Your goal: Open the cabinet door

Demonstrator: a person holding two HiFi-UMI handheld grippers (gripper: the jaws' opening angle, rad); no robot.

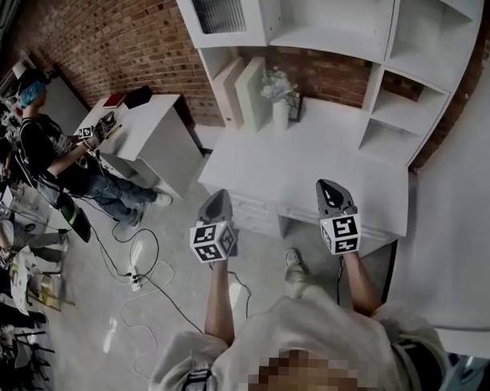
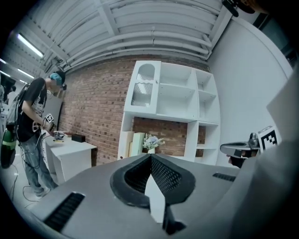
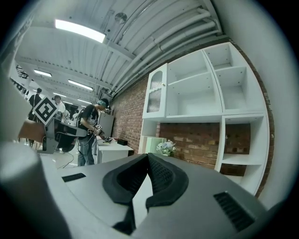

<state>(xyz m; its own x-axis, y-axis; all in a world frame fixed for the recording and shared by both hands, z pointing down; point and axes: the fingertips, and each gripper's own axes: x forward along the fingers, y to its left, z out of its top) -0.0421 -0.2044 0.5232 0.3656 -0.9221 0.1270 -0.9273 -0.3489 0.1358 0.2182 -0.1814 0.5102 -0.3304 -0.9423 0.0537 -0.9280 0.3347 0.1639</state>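
- The left gripper has its jaws pressed together with nothing between them, and it hangs near the front edge of the white counter.
- The right gripper, at 3 o'clock from the left one, is likewise closed and empty.
- The cabinet door, a ribbed-pane panel, looks closed at the shelf unit's upper left. It is at 12 o'clock from the left gripper and well apart from both grippers.
- A flower vase stands on the counter below the door.

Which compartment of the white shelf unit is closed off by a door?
The upper-left one, behind the cabinet door with the arched, ribbed panel. The other shelf compartments in view are open-fronted, with no door.
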